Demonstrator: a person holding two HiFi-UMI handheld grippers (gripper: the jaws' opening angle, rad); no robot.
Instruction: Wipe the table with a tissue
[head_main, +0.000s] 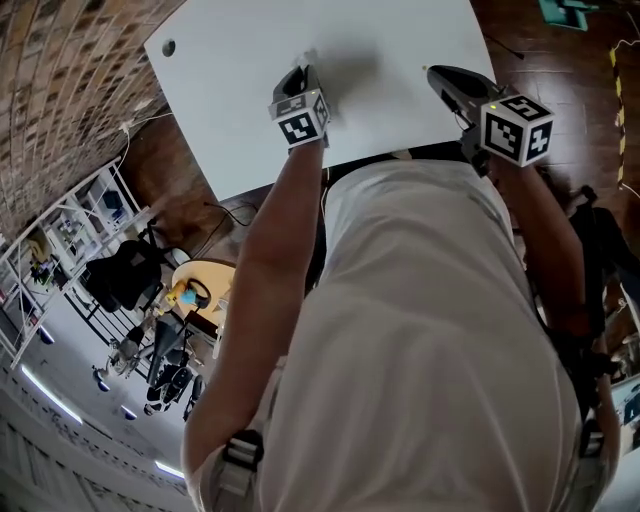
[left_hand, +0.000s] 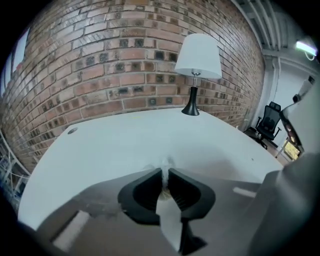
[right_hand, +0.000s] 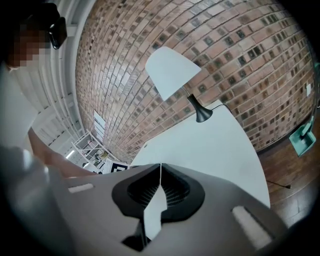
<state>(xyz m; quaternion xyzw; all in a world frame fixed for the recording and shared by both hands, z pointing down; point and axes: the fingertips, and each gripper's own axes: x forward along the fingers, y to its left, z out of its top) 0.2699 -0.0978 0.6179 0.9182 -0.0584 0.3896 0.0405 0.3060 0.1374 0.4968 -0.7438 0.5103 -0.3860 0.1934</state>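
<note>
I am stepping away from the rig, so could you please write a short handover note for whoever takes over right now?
Left tongs: shut on a crumpled white paper tissue, its tip down at the white table top, in its near half.
Right tongs: shut, empty, held over the table's right part.
White-shaded lamp on a black stand: far edge, by the brick wall.
Done: tissue gripped and at the surface.
Left: the wiping; no marks show how much is covered.
</note>
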